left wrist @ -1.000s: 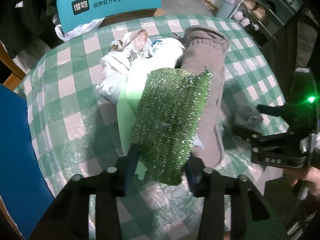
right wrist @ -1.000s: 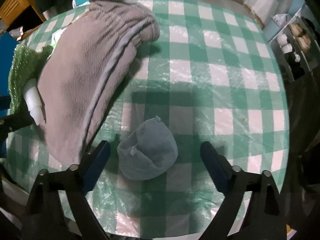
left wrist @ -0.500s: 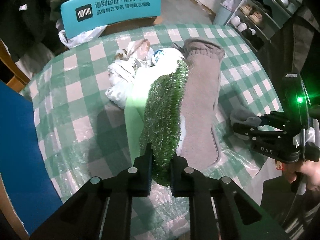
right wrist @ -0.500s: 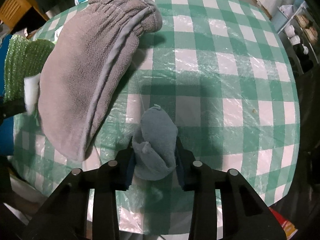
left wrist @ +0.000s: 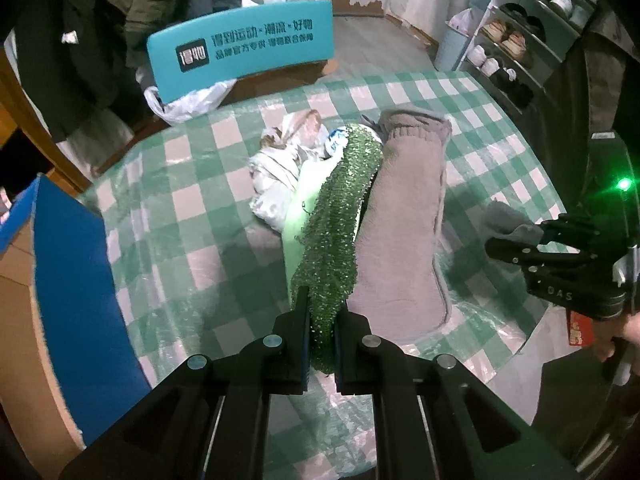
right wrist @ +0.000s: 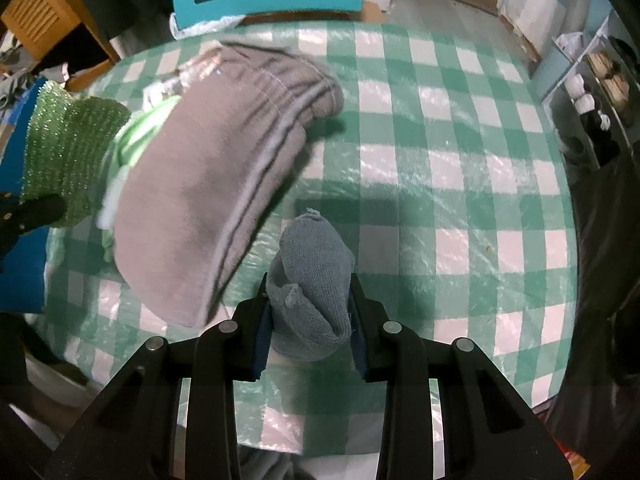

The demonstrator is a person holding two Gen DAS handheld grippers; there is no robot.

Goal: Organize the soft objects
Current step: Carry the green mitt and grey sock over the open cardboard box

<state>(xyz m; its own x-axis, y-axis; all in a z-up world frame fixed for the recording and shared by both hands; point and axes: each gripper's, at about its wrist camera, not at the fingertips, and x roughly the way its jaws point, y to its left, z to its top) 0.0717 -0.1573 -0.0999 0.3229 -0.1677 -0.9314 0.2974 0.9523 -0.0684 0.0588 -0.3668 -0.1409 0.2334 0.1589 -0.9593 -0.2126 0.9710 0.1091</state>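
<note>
Over the checked table (right wrist: 460,168), left gripper (left wrist: 322,332) clamped on green scrubber (left wrist: 340,216), right gripper (right wrist: 310,320) on grey-blue sock (right wrist: 312,280).

Left tongs (left wrist: 322,330) clamping green glittery cloth (left wrist: 336,236), grey fleece (left wrist: 404,236) alongside, checked table (left wrist: 192,216)

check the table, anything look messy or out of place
Somewhat. The soft things sit in a loose heap: crumpled pale cloths bunched behind the long grey fleece piece. The green sparkly cloth and a balled blue-grey sock are each pinched in a gripper. Nothing looks spilled or torn.
</note>
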